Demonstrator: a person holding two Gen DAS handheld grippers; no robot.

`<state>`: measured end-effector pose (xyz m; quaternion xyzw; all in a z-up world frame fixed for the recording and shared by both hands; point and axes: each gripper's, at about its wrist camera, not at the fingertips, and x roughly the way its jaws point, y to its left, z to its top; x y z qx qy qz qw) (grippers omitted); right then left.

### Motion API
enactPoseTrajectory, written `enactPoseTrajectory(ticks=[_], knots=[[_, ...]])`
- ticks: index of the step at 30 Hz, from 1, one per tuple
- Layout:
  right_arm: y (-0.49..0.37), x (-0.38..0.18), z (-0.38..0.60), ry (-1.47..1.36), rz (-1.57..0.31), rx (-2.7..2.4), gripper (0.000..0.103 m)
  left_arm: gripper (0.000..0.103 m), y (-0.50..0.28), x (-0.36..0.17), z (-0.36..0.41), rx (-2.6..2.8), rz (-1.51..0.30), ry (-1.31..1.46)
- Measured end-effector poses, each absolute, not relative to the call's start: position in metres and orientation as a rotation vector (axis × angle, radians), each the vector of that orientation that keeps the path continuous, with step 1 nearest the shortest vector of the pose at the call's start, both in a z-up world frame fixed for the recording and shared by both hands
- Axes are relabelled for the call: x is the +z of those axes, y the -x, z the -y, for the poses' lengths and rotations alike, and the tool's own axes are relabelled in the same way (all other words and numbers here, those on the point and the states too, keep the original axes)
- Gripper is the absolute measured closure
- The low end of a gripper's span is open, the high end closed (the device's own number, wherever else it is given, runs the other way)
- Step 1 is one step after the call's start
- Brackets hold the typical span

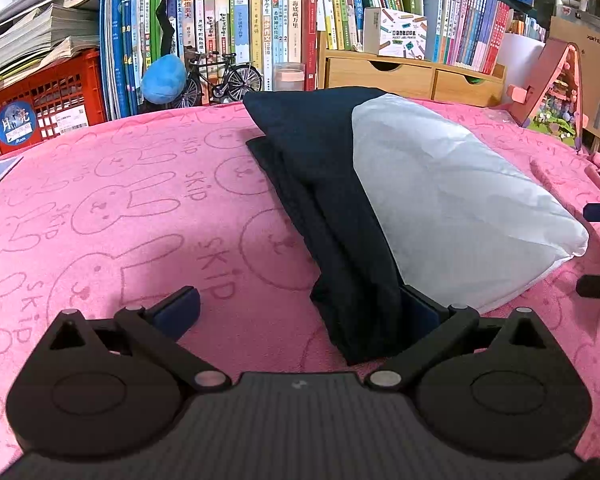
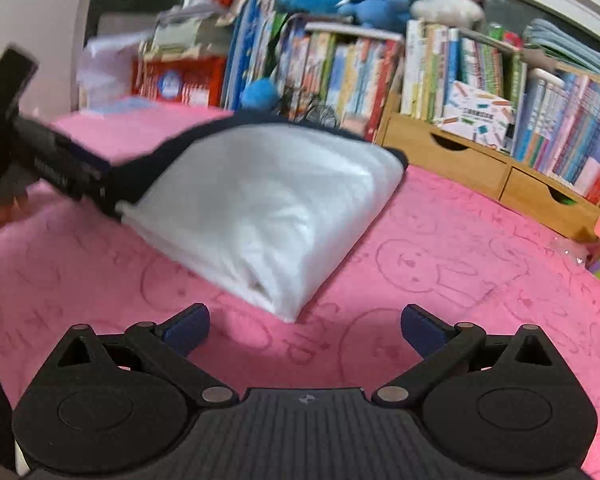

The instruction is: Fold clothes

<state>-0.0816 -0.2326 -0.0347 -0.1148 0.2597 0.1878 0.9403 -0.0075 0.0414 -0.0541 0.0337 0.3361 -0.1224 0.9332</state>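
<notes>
From the left wrist camera, the left gripper (image 1: pixel 296 312) stands wide, low over the pink towel (image 1: pixel 112 216) that covers the table. Its left finger is bare. Its right finger is partly hidden behind the near end of the dark garment (image 1: pixel 332 208), so the cloth lies across the space between the fingers, but nothing pinches it. That garment runs as a long folded band from near the gripper away toward the books (image 1: pixel 240 28) at the far side. The white garment (image 1: pixel 452 200) lies on its right half, puffy and folded to a blunt corner at the right. At the far right edge two dark finger tips of the other gripper just show.

From the right wrist camera, the right gripper (image 2: pixel 304 330) is spread wide with nothing between its fingers, only towel under it. The near corner of the white garment sits just beyond the finger tips, a little left of centre. The picture is smeared. At the far left the left gripper lies against the dark edge of the pile.

My reading is that one fold is done and the hands are between grips. The next move would call for a fresh hold on an edge or corner of the pile, both layers taken together so that the slippery-looking white cloth does not slide off the dark one.
</notes>
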Motion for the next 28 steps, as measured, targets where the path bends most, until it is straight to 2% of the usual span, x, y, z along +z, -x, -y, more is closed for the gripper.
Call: enactPoseTrajectory(ticks=[6, 28], knots=[[0.061, -0.042, 0.246, 0.136, -0.665, 0.425, 0.0, 0.0, 0.007, -0.053, -0.042, -0.248, -0.689, -0.063], [0.06, -0.045, 0.251, 0.141, -0.664, 0.433, 0.0, 0.0, 0.005, -0.051, -0.045, -0.258, -0.687, -0.053]])
